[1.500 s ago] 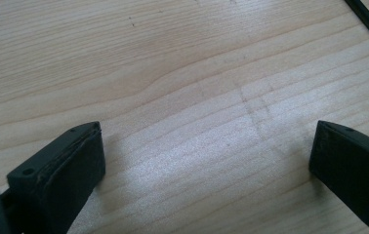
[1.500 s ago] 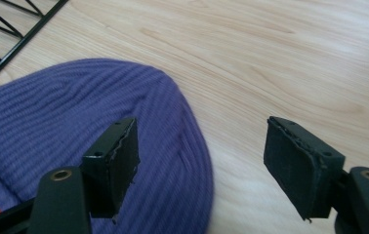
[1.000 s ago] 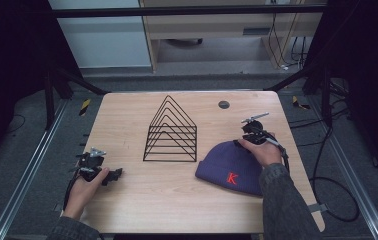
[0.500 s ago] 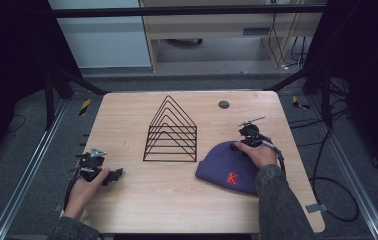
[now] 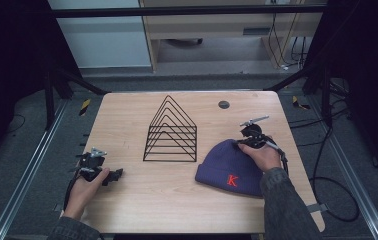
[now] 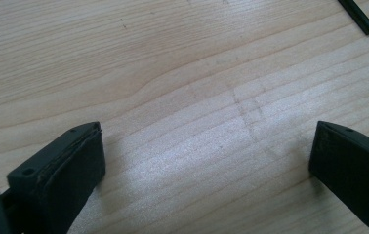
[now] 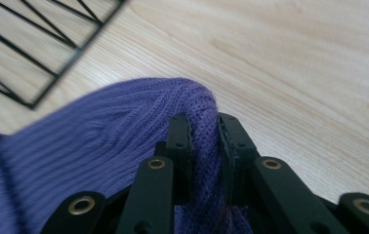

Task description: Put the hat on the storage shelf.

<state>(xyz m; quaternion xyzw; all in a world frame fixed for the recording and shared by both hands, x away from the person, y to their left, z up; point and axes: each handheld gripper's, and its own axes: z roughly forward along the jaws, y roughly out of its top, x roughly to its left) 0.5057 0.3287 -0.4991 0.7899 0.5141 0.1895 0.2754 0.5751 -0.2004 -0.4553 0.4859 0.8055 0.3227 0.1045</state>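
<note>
Your right gripper (image 7: 204, 129): its jaws are pinched together on a fold of the purple hat, at the hat's top edge; in the high view you hold it at the hat's far right side (image 5: 251, 136).
Your left gripper (image 6: 207, 161): its jaws stand wide apart with bare wood between them; nothing is held. In the high view it rests low on the table near the front left corner (image 5: 113, 176), pointing right.
Hat (image 5: 229, 165): a purple knitted beanie with a red letter K on its cuff, lying on the right half of the table, cuff toward you. The gripped fold is lifted a little off the wood.
Wire rack (image 5: 171, 131): black, triangular, standing upright at the middle of the table, just left of the hat and apart from it.
Table (image 5: 177, 200): light wood, with a small dark round disc (image 5: 223, 104) near its far edge.
Your hands: the right hand (image 5: 261, 154) lies over the hat's right side; the left hand (image 5: 84, 187) holds its gripper from behind.
</note>
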